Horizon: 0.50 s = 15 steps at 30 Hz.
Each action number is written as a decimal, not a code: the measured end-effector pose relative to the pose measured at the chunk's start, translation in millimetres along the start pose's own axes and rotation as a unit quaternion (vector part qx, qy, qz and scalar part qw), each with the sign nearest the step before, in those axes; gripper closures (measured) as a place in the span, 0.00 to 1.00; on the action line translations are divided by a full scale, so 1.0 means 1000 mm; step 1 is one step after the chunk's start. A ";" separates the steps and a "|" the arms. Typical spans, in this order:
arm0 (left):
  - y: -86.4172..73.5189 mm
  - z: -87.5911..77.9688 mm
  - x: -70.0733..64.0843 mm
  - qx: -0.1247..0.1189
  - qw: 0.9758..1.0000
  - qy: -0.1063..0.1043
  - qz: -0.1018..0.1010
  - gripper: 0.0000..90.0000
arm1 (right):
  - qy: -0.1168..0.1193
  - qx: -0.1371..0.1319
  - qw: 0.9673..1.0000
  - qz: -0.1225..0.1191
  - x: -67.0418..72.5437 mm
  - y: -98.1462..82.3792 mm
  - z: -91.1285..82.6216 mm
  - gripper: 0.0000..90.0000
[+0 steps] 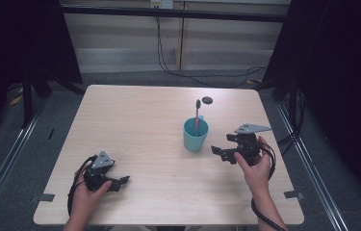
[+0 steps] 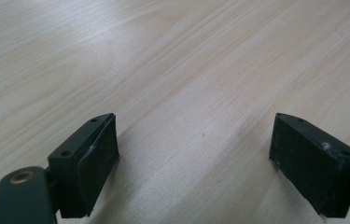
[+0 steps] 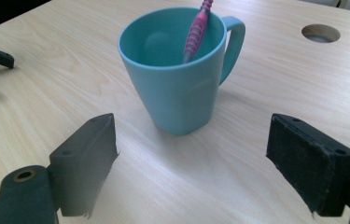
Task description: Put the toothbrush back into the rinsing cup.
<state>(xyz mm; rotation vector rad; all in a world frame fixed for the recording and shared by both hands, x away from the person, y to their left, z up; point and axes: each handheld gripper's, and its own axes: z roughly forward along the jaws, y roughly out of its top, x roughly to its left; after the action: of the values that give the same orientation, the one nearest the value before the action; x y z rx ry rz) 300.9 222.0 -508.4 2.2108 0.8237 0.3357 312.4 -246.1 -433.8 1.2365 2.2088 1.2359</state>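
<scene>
My left claw (image 1: 122,181) sits low over the near-left of the bench (image 1: 135,125), jaws spread wide, nothing between them. My right claw (image 1: 219,152) hangs over the right side, jaws also wide apart and empty, pointed at the teal mug (image 1: 195,135) just beside it.

Bench: pale wood grain, bare apart from the mug. A round cable hole (image 1: 207,100) lies near the far edge, behind the mug. Beyond the bench: grey floor, black cables trailing along a pale wall panel, dark frame posts either side.

Right gripper view: mug (image 3: 182,70) stands upright, handle turned to the far side, pink toothbrush (image 3: 194,31) leaning inside against the rim; the hole (image 3: 320,33) shows at upper right. High view adds the brush's dark head above the rim.

Left gripper view: bare wood (image 2: 186,70) between the pads.

Both hands grip from behind, forearms coming in from the near edge.
</scene>
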 end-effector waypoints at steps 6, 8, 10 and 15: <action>0.000 0.000 0.000 0.000 1.000 0.000 0.000 0.17 | 0.000 0.006 1.000 -0.001 0.000 -0.008 -0.001 0.17; 0.000 0.000 0.000 0.000 1.000 0.000 0.000 0.17 | 0.002 0.009 1.000 -0.002 -0.001 -0.012 -0.002 0.17; 0.000 0.000 0.000 0.000 1.000 0.001 0.000 0.17 | 0.003 0.008 1.000 -0.004 -0.002 -0.014 -0.002 0.17; 0.000 0.000 0.000 0.000 1.000 0.000 0.000 0.17 | 0.008 0.012 1.000 -0.009 -0.003 -0.021 -0.006 0.17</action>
<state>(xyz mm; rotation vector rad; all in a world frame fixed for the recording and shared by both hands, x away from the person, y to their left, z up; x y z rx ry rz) 300.9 222.1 -508.4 2.2112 0.8235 0.3356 299.5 -256.7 -447.9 1.2163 2.2481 1.2196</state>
